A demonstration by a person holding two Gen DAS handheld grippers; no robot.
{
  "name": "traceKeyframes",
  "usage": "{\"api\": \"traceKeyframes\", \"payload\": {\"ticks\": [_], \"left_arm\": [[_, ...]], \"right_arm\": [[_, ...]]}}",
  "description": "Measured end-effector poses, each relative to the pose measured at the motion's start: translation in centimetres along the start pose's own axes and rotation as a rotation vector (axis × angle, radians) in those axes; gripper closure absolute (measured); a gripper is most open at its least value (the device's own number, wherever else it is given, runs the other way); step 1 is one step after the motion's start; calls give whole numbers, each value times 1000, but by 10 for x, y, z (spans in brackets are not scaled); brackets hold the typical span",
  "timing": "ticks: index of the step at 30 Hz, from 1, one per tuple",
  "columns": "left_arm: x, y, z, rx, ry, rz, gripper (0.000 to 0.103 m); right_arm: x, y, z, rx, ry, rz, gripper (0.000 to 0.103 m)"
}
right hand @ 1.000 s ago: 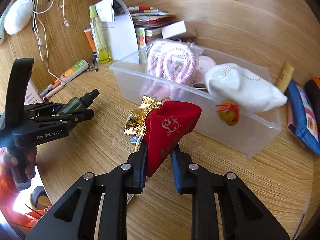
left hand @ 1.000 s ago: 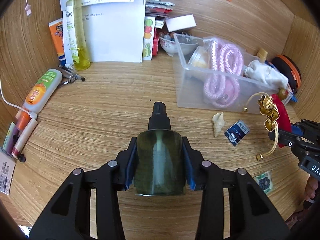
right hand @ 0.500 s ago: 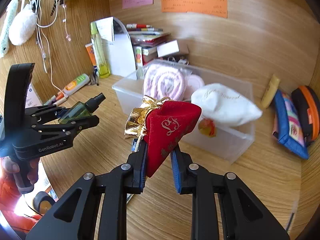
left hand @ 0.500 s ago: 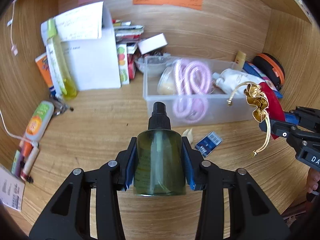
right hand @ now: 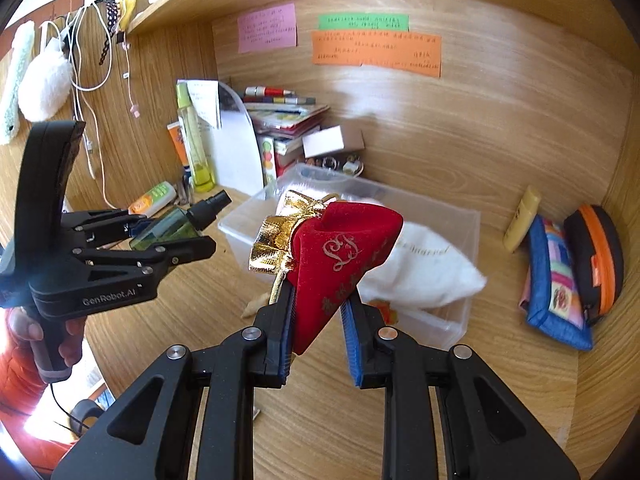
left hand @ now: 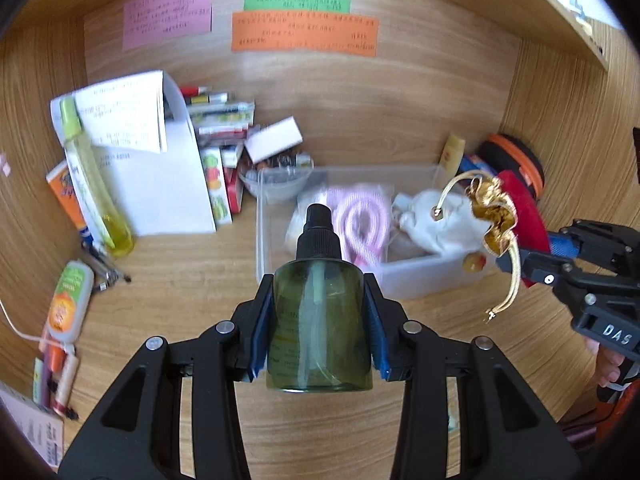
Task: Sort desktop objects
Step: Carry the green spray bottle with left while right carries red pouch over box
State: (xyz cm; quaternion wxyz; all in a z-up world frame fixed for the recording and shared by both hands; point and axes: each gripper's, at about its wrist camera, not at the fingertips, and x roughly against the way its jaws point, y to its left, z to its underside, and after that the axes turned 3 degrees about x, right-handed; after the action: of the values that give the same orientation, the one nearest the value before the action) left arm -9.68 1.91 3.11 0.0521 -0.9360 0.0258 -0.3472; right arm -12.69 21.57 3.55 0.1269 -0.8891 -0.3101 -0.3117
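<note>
1. My left gripper (left hand: 320,312) pinches the green spray bottle (left hand: 320,320), pads pressed on both sides, nozzle pointing to 12 o'clock. It is held in the air above the desk (left hand: 192,280).
2. My right gripper (right hand: 318,320) is nearly pressed together on the red pouch (right hand: 344,256), gold trim and cord hanging toward 9 o'clock. In the left view the pouch (left hand: 524,208) sits at 3 o'clock, over the bin's right end.
3. The clear bin (left hand: 420,284) is at 12 to 1 o'clock of the bottle, close ahead. It already holds the pink cord coil (left hand: 364,220) and a white bag (left hand: 436,220), so I judge part of the sorting done.
4. Both held items are not yet placed; I judge the bin as the likely target, not certain.
5. Still loose on the desk: orange tube (left hand: 68,304) and pens at 9 o'clock, yellow bottle (left hand: 92,196) by the papers at 10 o'clock, small shell (right hand: 256,304) in front of the bin.
6. In the right view, at 3 o'clock: beige tube (right hand: 522,218), blue purse (right hand: 556,284), and black-orange case (right hand: 596,260) by the wall, all outside the bin.
7. My call: mid-task, plenty left.
</note>
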Motion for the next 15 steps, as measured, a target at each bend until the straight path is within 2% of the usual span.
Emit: {"api": "traceKeyframes", "payload": {"ticks": [4,8,15], "left_arm": [[5,2,-17,-3,-23,14,62],[2,6,-29,14,-10,69,62],[-13,18,-48,32,0,64,62]], "right_arm": [[0,-2,-14,19,-13,10,83],[-5,-4,-29,27,-23,16,83],[-22,-11,-46,16,-24,5,83]]}}
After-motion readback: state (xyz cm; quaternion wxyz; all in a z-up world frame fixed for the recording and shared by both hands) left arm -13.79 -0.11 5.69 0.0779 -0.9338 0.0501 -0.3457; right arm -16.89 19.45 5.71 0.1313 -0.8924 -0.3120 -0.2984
